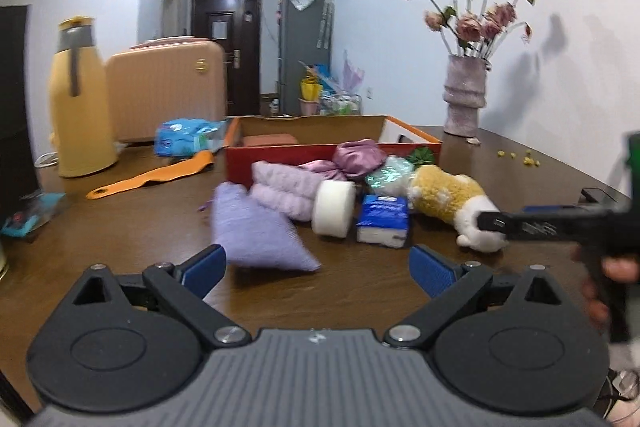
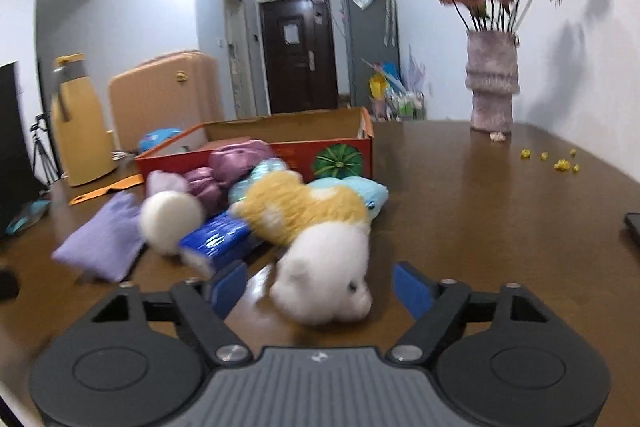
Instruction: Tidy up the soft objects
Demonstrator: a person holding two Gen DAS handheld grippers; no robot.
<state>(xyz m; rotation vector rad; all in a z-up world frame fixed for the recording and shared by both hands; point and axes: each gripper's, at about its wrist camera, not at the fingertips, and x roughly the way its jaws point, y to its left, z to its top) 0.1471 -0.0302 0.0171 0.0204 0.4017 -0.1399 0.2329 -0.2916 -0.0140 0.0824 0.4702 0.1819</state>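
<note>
The soft things lie heaped on the brown table (image 1: 120,211) right against the front wall of the red cardboard box (image 1: 280,157), which sits at twelve o'clock from both grippers; by my reading they are gathered there so each can be lifted over the low wall in one short carry. The plush toy (image 2: 316,227) lies on its side, white head toward the right gripper (image 2: 320,287), orange body trailing back to twelve o'clock. That gripper is released, blue pads spread wide either side of the head without touching it, held low and level over the table, likely lining up a grasp. The left gripper (image 1: 318,267) is also released and empty, low and level, with the purple knit pouch (image 1: 260,231) just ahead at eleven o'clock, near its left pad. Beyond the pouch lie the rolled pink towel (image 1: 284,191), the white roll (image 1: 334,209) and the blue tissue pack (image 1: 384,219), crowded together. The vase of flowers (image 1: 466,99) stands well apart at two o'clock
</note>
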